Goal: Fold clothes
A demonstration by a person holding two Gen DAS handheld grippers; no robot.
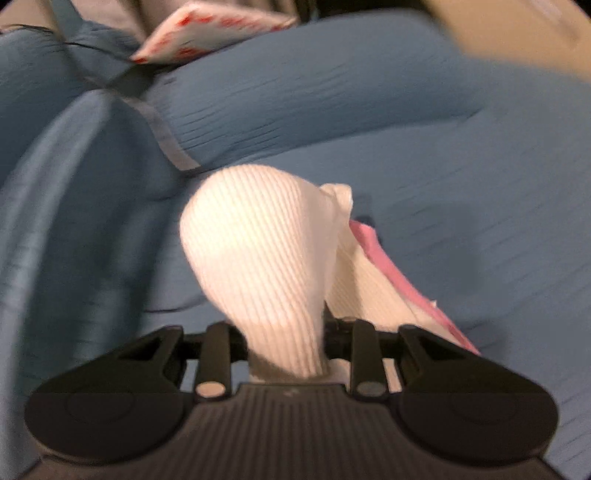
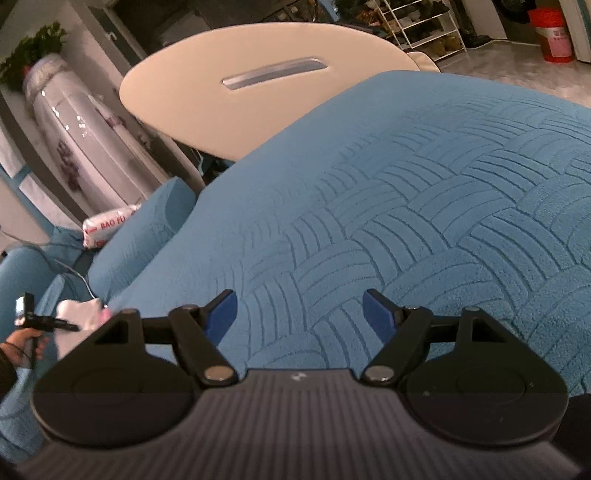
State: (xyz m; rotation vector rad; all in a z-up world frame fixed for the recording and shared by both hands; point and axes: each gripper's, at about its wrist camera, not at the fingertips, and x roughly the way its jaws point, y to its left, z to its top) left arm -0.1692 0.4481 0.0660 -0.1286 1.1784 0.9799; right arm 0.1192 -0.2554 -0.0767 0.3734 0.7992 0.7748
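A white ribbed garment (image 1: pixel 258 251) with a pink part (image 1: pixel 391 269) bulges out of my left gripper (image 1: pixel 288 347), which is shut on it; the cloth hides the fingertips. It hangs over a blue quilted cover (image 1: pixel 369 110), and this view is blurred. In the right wrist view the same cover (image 2: pixel 424 192) fills the middle. My right gripper (image 2: pixel 299 314) hovers just above it, open, with nothing between its blue pads (image 2: pixel 221 314). At the far left of that view a hand (image 2: pixel 22 343) holds the left gripper (image 2: pixel 70 326) with the white garment (image 2: pixel 79 312) in it.
A white packet with red print (image 1: pixel 207 33) (image 2: pixel 107 225) lies beside a blue cushion (image 2: pixel 144 236). Beyond the cover stand an oval white table (image 2: pixel 258 99), a tall patterned vase (image 2: pixel 74 125), a wire shelf rack (image 2: pixel 424 26) and a red bucket (image 2: pixel 552 35).
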